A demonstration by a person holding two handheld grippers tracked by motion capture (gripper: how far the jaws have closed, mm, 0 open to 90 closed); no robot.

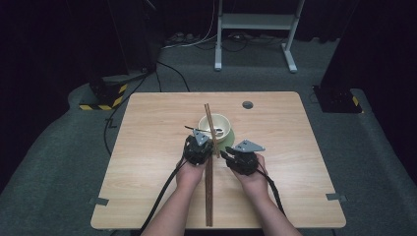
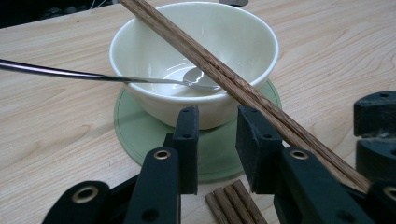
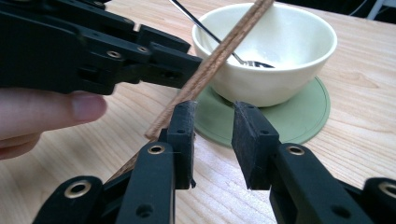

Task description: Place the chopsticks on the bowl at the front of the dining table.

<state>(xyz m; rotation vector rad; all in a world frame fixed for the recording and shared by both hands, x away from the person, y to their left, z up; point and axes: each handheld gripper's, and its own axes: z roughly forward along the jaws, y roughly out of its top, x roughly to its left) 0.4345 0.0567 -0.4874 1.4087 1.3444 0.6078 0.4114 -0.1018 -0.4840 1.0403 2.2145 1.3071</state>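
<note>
Coming in from the near edge of the wooden table (image 1: 147,147), the person's two forearms hold the grippers side by side just short of the dishes. Between the hands, one pair of long wooden chopsticks (image 1: 209,196) lies flat on the table, running from the near edge towards the bowl. The left gripper (image 2: 215,140) stands with its jaws a narrow gap apart and nothing between them; in the left gripper view the flat pair's end shows on the table just below that gap. The right gripper (image 3: 212,135) also has its jaws parted by a narrow gap, closed on nothing, and they point at the near rim of the mat. A second pair of chopsticks (image 1: 211,129) slants up from between the two grippers, passing just beside the right gripper's own left jaw, and rests across the rim of the cream bowl (image 2: 154,56), its far tip reaching past the bowl. The bowl sits on a round green silicone mat (image 3: 303,116) near the table's middle. A metal spoon (image 2: 93,77) lies with its head inside the bowl and its handle over the rim to the left.
</note>
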